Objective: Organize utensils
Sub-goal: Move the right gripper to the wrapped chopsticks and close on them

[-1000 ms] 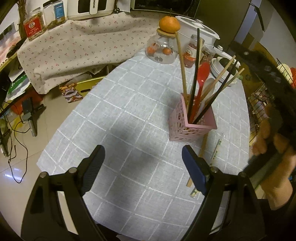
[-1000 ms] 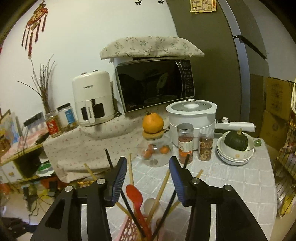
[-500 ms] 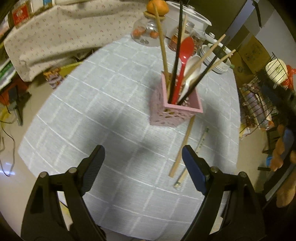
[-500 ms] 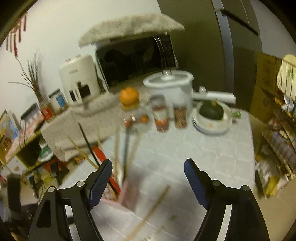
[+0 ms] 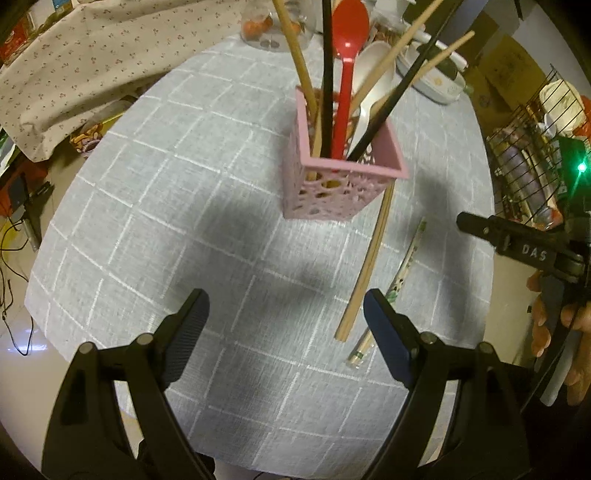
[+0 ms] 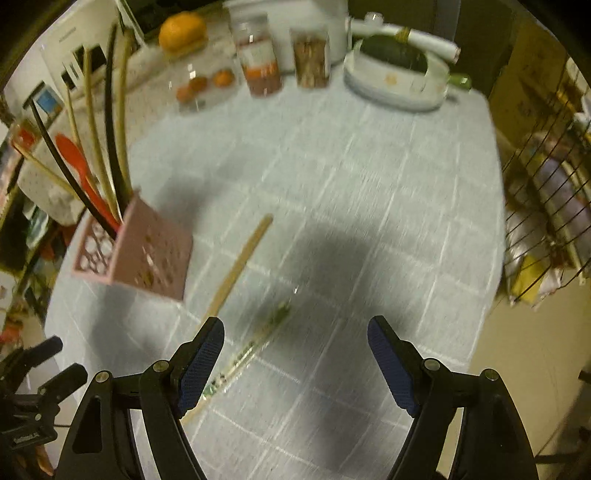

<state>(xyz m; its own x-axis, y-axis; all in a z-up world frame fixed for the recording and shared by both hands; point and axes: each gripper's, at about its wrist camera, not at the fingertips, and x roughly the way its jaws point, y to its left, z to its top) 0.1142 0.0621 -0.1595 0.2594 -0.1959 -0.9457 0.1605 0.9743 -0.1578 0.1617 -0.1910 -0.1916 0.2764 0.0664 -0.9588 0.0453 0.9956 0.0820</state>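
A pink perforated utensil holder stands on the grey checked tablecloth. It holds a red spoon, a white spoon, and wooden and black chopsticks. A loose wooden chopstick and a patterned wrapped pair lie on the cloth just right of the holder. My left gripper is open and empty above the cloth in front of the holder. My right gripper is open and empty above the table, with the wrapped pair and the wooden chopstick by its left finger. The holder shows at left.
At the table's far end stand a glass jar with an orange on top, two spice jars, and stacked bowls with a green squash. A wire rack stands off the right edge. A floral-covered shelf is at left.
Both grippers have tilted down toward the table. The right gripper's jaws have spread wider and now look at the loose chopsticks. The left gripper has come closer to the holder.
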